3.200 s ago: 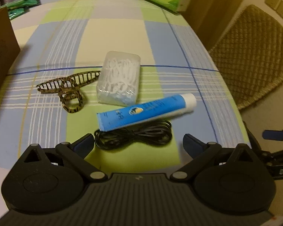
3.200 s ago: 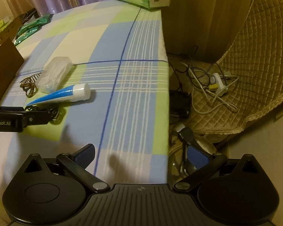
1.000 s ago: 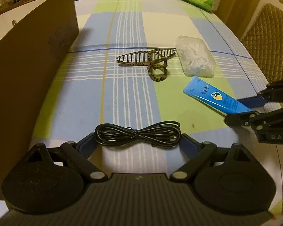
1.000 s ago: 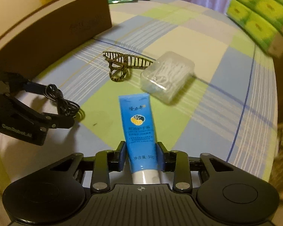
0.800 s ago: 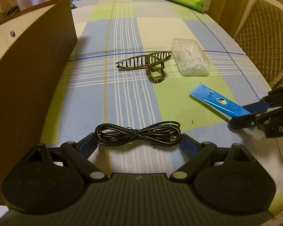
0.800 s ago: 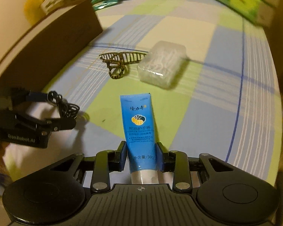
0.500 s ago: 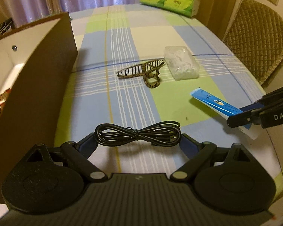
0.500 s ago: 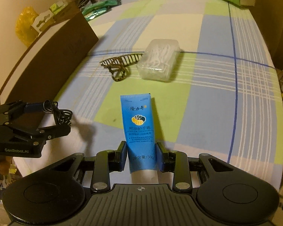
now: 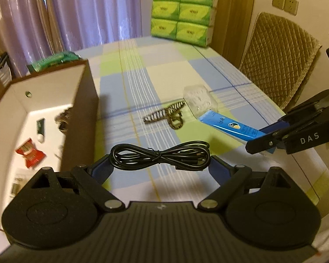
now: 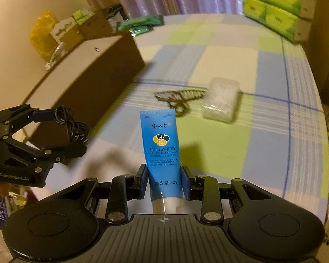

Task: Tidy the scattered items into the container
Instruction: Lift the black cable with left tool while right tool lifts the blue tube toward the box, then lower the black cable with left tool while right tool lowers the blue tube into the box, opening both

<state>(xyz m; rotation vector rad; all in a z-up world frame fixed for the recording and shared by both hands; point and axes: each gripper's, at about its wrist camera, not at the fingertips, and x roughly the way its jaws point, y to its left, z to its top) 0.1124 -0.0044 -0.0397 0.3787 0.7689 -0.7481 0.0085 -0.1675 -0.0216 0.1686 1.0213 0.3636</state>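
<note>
A: So, the black cable point(image 9: 160, 156), coiled and tied in the middle, is held across the left claw point(image 9: 160, 166); each end of the bundle presses on one blue pad, and it hangs clear above the worktop point(image 9: 210, 70). The container, a brown box point(image 9: 76, 109) with a white inside, is at about nine o'clock from this claw, very near.

B: And the right claw point(image 10: 163, 180)?

A: It is closed narrowly on the blue hand cream tube point(image 10: 162, 144), gripping the lower part near the white cap, with the flat end pointing to twelve o'clock. Also this one is lifted from the cloth.

B: How should the step be done well?

A: I think the cable must go over the box wall first, not against it, because the loops hang a little below the pads and could catch on the edge. Open the claw only when the bundle is fully above the white floor. The tube can follow after; two claws over one opening may hit each other.

B: What is left outside?

A: A striped hair clip point(image 9: 166, 115) and a clear plastic case point(image 9: 199, 100) lie touching, or almost, in the middle of the worktop, at about one o'clock from the left claw. Inside the box I see a red packet point(image 9: 29, 153) and a small green tube point(image 9: 40, 129).

B: And the room?

A: The cloth is checked in blue, green and cream. Green tissue packs point(image 9: 183, 15) stand at the far edge, purple curtains point(image 9: 87, 11) behind, a quilted chair point(image 9: 278, 63) at two o'clock.
</note>
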